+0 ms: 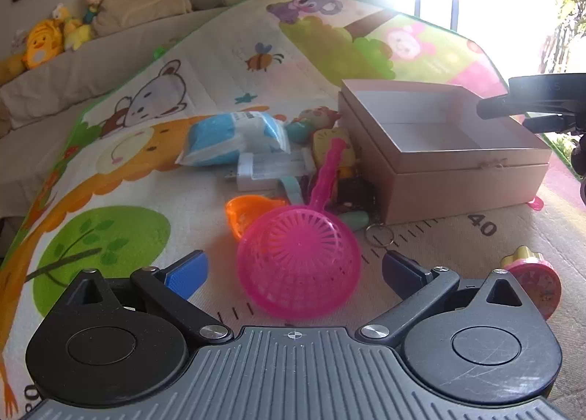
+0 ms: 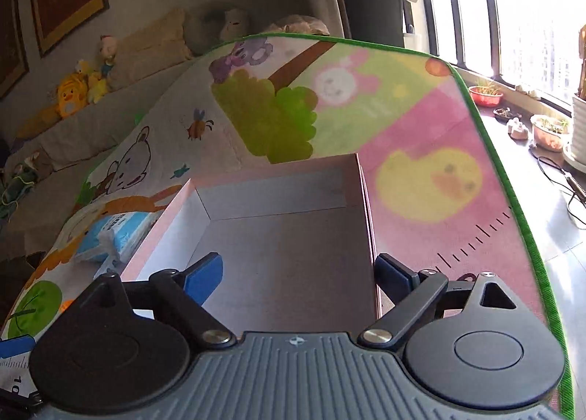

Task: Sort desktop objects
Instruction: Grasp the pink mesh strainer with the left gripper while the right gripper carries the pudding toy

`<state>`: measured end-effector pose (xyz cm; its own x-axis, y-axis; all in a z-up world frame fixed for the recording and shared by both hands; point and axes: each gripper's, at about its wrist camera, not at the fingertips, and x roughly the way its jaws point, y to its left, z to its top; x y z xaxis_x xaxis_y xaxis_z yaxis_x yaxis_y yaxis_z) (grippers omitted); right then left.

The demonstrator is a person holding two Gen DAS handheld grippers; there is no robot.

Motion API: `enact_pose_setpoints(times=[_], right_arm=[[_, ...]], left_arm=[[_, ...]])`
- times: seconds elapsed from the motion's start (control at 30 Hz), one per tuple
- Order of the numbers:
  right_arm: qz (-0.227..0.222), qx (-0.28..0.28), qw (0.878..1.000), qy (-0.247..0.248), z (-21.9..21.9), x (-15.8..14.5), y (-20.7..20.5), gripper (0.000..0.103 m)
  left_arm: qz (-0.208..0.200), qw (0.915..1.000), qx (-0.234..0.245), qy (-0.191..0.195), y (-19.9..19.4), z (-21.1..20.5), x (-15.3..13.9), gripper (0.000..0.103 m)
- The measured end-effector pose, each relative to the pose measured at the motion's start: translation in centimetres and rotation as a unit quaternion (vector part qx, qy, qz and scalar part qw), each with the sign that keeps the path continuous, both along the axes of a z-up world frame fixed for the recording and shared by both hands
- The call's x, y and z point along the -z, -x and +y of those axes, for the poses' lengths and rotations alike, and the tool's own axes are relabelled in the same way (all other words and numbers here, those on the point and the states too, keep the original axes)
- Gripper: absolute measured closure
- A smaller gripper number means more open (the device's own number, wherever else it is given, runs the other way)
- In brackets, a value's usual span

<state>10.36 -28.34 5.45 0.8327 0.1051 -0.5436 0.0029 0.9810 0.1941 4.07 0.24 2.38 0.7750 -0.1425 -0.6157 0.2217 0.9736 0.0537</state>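
A pink plastic strainer [image 1: 298, 266] lies on the cartoon play mat [image 1: 146, 171], its bowl between the fingers of my open left gripper [image 1: 295, 271], which does not clamp it. Behind it lie an orange scoop [image 1: 243, 213], a blue tissue pack [image 1: 234, 138], a white packet [image 1: 271, 171] and small toys. An open pink box [image 1: 439, 149] stands to the right, empty inside. My right gripper [image 2: 298, 273] is open and empty, hovering over the near part of the box [image 2: 285, 237]. The tissue pack also shows in the right wrist view [image 2: 117, 233].
A pink round toy [image 1: 534, 282] lies at the right near my left gripper. A key ring [image 1: 379, 237] lies by the box corner. Plush toys [image 1: 47, 43] and cushions line the sofa behind. Plant pots [image 2: 549, 130] stand on the window sill beyond the mat's right edge.
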Motion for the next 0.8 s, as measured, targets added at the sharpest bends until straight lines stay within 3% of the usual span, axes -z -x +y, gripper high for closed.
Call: enact_pose_setpoints(times=[0.13, 0.23, 0.3, 0.37, 0.43, 0.53, 0.6, 0.73, 0.8], right_arm=[[-0.045, -0.025, 0.998, 0.024, 0.8, -1.6, 2.7, 0.012], [-0.042, -0.065, 0.997, 0.014, 0.5, -2.3, 5.6, 0.010], [-0.025, -0.099, 0.995, -0.006, 0.4, -2.0, 7.6, 0.008], [-0.011, -0.127, 0.992, -0.007, 0.9, -1.4, 9.2, 0.008], [-0.005, -0.149, 0.989, 0.018, 2.4, -0.6, 10.8, 0.008], [-0.015, -0.168, 0.981, 0.095, 5.3, 0.6, 12.6, 0.011], [-0.021, -0.183, 0.974, 0.129, 6.9, 1.2, 13.4, 0.020], [-0.017, -0.199, 0.970, 0.140, 8.4, 2.0, 13.3, 0.028], [-0.001, -0.197, 0.971, 0.138, 8.6, 2.6, 12.5, 0.037]], left_arm=[[0.000, 0.9999, -0.005, -0.010, -1.2, -0.6, 0.4, 0.000], [-0.002, 0.9998, -0.010, -0.019, -1.4, -0.9, 0.6, 0.002], [-0.001, 0.9996, -0.009, -0.026, -1.3, -0.9, 0.6, 0.022], [0.003, 0.9996, -0.011, -0.025, -1.0, -0.7, 0.6, 0.031], [0.001, 0.9996, -0.016, -0.023, -0.2, -0.1, 0.6, 0.032], [-0.001, 0.9996, -0.021, -0.019, 2.0, 0.8, 0.0, 0.034], [0.001, 0.9999, -0.014, -0.007, 4.3, 1.3, -0.6, 0.035], [0.015, 0.9996, -0.018, 0.019, 8.0, 2.1, -0.8, 0.033], [0.025, 0.9989, -0.025, 0.031, 8.8, 2.4, -0.5, 0.023]])
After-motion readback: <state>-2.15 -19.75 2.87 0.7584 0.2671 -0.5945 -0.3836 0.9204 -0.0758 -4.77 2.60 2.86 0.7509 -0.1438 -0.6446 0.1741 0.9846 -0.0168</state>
